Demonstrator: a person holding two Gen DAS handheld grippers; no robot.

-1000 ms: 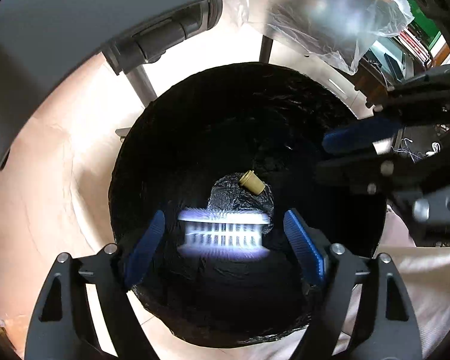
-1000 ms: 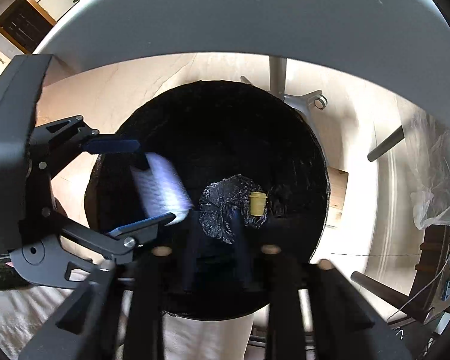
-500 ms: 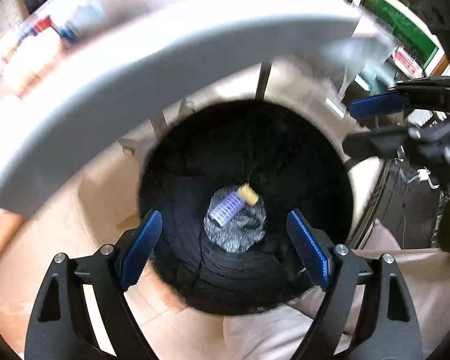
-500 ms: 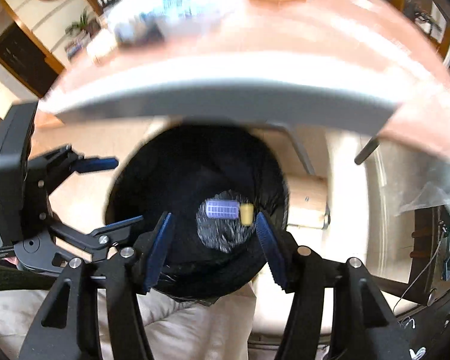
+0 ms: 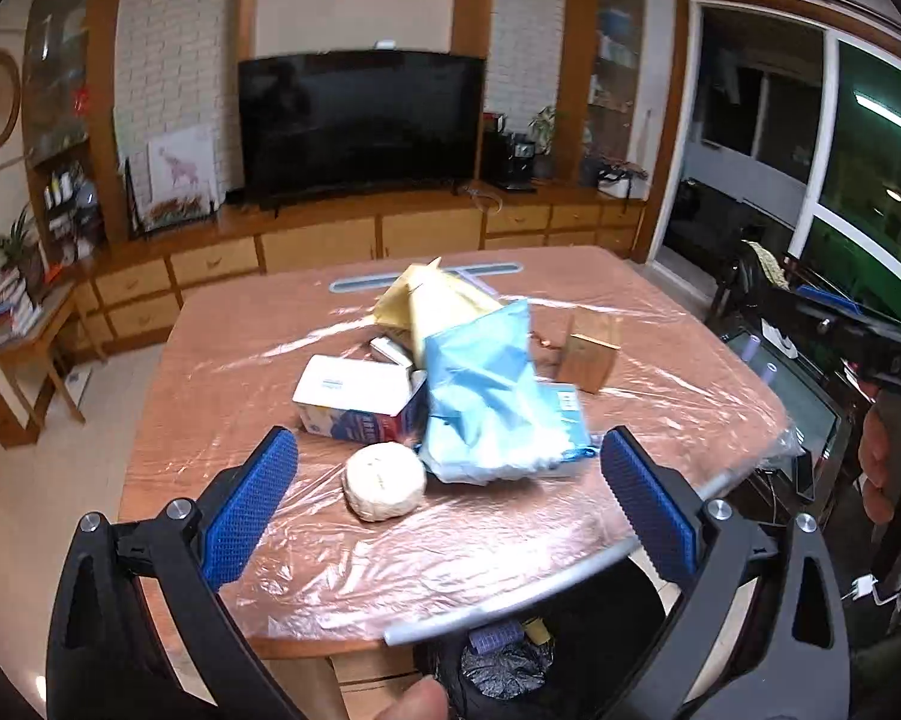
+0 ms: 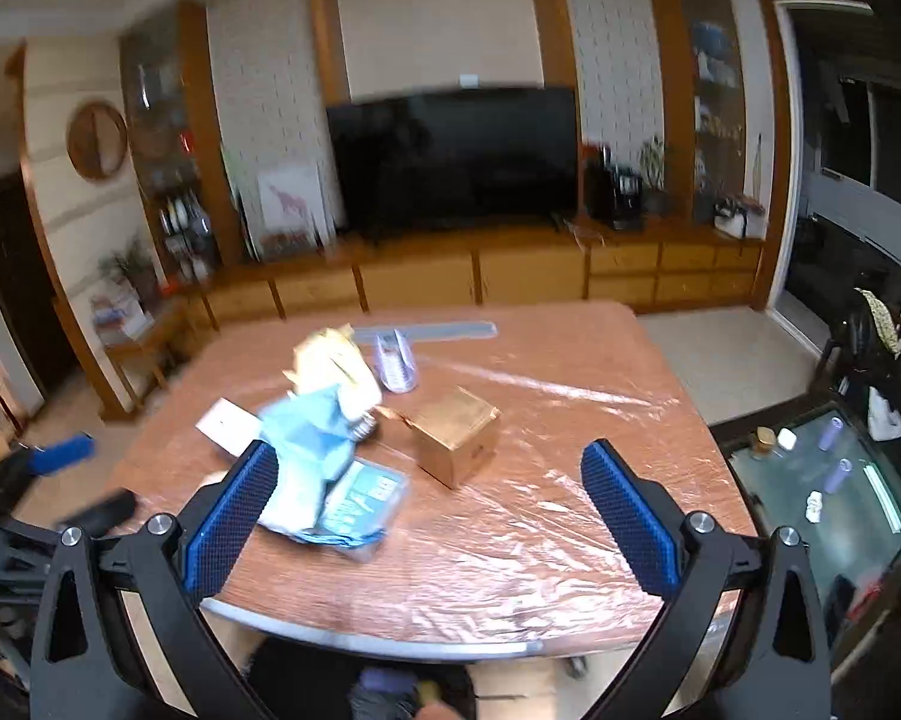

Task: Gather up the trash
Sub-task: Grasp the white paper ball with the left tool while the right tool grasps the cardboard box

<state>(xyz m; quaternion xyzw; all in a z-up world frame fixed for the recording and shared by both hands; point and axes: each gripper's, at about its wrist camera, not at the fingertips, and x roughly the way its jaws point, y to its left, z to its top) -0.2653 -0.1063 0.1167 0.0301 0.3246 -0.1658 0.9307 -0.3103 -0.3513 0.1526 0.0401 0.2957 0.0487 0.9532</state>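
My left gripper [image 5: 449, 444] hangs above the near edge of the plastic-covered table [image 5: 258, 546], its jaws opening with nothing between them. Just beyond it lie a white round wad [image 5: 382, 481], a blue plastic bag [image 5: 480, 396], a white and blue carton [image 5: 354, 396], a yellow paper bag [image 5: 432, 300] and a small brown box [image 5: 588, 354]. The black bin [image 5: 510, 675] stands under the table edge with a purple roller [image 5: 497, 637] inside. My right gripper [image 6: 429, 450] is also opening and empty, facing the brown box [image 6: 456, 438] and the blue bag [image 6: 306, 438].
A clear ribbed plastic piece [image 6: 395, 365] lies at the table's far side. To the right, a low glass table [image 6: 822, 480] holds small items. A TV [image 5: 360, 126] and wooden cabinets line the back wall. A side desk [image 5: 24, 348] stands at the left.
The roller dropped from between my left fingers into the bin. Both grippers then rose from over the bin to table height and tilted up. The right jaws went from narrow to wide.
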